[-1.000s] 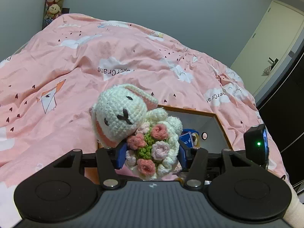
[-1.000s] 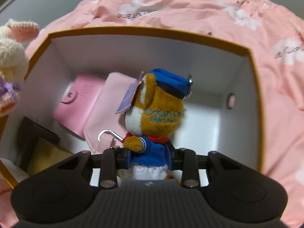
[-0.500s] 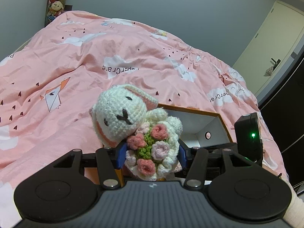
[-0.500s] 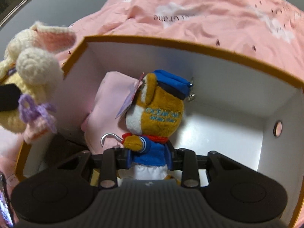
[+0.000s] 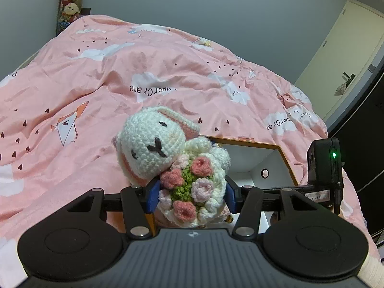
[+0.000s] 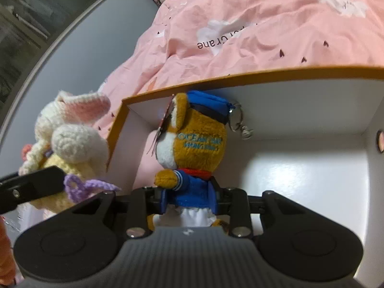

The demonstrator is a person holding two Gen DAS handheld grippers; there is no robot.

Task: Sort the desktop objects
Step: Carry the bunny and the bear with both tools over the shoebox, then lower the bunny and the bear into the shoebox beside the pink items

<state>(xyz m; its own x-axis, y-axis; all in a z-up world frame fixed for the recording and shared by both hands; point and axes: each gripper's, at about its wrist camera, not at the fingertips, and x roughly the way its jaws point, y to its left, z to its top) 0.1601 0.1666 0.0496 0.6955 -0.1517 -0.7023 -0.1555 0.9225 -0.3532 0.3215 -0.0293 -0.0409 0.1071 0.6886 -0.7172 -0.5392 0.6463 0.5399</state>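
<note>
My left gripper [image 5: 190, 195] is shut on a white crochet rabbit [image 5: 153, 144] that carries a bouquet of pink flowers; its blue pads press the bouquet from both sides. It hangs at the near left corner of an orange-rimmed white box [image 5: 283, 156] on the pink bedspread. My right gripper [image 6: 188, 195] is shut on the blue sailor body of a brown bear keychain [image 6: 199, 141] with a blue cap, held over the inside of the same box [image 6: 240, 79]. The rabbit [image 6: 72, 144] and the left gripper's finger also show at the left of the right wrist view.
A pink bedspread [image 5: 120, 76] with cloud prints covers the bed around the box. Something pink [image 6: 146, 158] lies inside the box behind the bear. Plush toys [image 5: 70, 0] hang on the far wall. A door [image 5: 340, 57] stands at the right.
The right gripper has swung and rolled with the bear, so the box's left corner and the rabbit now sit closer in its view. The left gripper keeps holding the rabbit almost still.
</note>
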